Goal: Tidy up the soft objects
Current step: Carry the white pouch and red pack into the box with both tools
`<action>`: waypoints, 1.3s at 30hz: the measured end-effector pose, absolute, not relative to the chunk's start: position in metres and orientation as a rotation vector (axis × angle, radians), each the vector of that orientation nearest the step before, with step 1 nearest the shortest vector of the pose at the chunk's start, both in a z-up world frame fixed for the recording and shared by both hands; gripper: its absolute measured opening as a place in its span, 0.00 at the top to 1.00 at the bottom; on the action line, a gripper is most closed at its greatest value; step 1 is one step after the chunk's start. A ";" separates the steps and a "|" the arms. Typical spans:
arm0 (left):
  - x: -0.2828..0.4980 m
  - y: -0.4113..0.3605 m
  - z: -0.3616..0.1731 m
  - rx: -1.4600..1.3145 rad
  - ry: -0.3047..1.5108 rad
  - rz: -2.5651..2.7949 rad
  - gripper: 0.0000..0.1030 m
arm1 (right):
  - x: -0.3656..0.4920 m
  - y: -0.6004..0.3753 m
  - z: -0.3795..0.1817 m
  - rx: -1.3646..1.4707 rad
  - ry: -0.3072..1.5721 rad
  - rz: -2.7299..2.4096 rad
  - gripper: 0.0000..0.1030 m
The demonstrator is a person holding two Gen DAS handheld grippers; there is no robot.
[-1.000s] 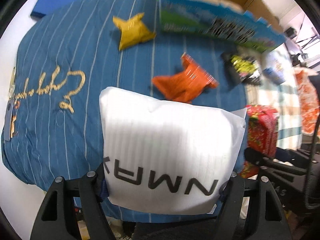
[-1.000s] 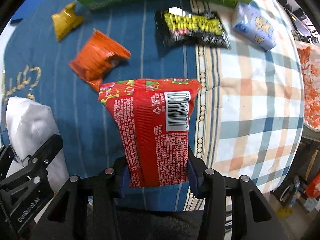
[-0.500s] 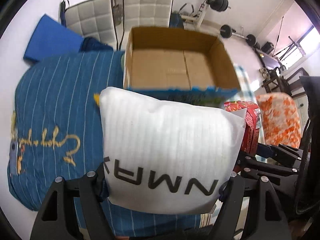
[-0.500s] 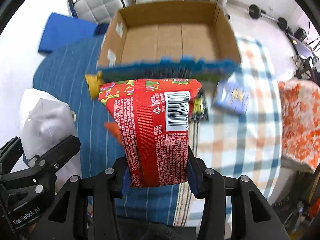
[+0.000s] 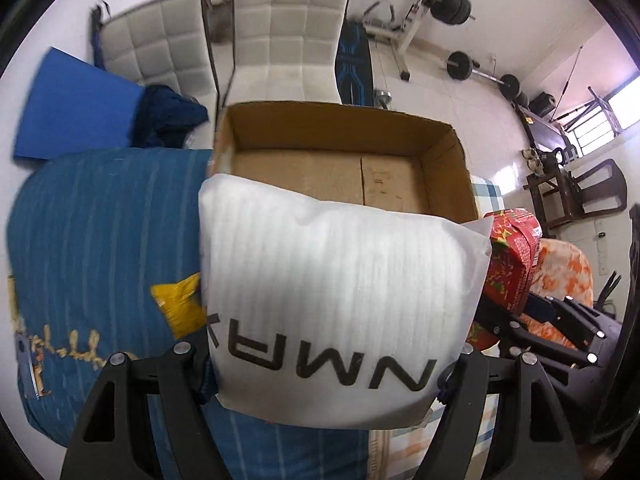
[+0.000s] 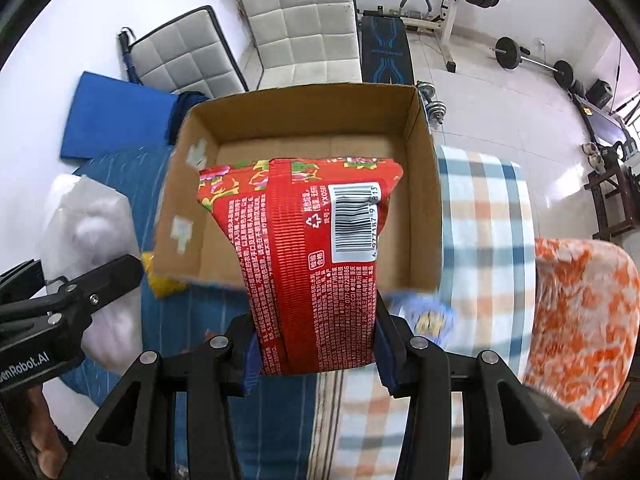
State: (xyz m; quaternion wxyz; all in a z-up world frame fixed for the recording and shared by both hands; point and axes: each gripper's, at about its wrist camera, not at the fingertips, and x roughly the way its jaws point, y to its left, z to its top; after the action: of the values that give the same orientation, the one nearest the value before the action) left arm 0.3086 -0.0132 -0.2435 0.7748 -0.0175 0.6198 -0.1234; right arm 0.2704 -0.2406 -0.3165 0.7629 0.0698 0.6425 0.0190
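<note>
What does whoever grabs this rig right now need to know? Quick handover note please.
Left gripper: shut on the white pillow-like pack with black lettering, held up in front of the open cardboard box.
Right gripper: shut on the red printed snack bag with a barcode, held in front of the same box.
Box: nothing visible inside it.
Left on the blue striped cloth: a yellow crinkled packet by the box's near left corner, and a pale blue packet, blurred, near its right corner.
Done: both items picked up.
To do: probably drop both in the box, then fetch the rest.

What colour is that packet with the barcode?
Red packet with floral print on top; clearest in the right wrist view.
</note>
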 end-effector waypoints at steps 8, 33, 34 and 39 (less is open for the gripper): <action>0.399 -0.050 -0.320 -0.116 1.547 -0.288 0.28 | 0.359 -0.275 -0.393 0.164 1.488 0.024 0.53; 0.461 -0.094 -0.426 -0.156 1.775 -0.300 0.26 | 0.456 -0.288 -0.530 0.143 1.657 0.005 0.52; 0.459 -0.094 -0.423 -0.157 1.777 -0.299 0.26 | 0.452 -0.286 -0.529 0.141 1.657 0.006 0.52; 0.451 -0.097 -0.405 -0.132 1.762 -0.273 0.26 | 0.455 -0.292 -0.534 0.142 1.678 0.008 0.51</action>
State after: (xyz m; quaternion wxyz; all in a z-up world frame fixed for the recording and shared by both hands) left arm 0.4515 -0.0970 -0.4054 0.6262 -0.0577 0.7684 -0.1189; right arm 0.4547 -0.2922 -0.5341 0.6658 0.0631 0.7435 0.0034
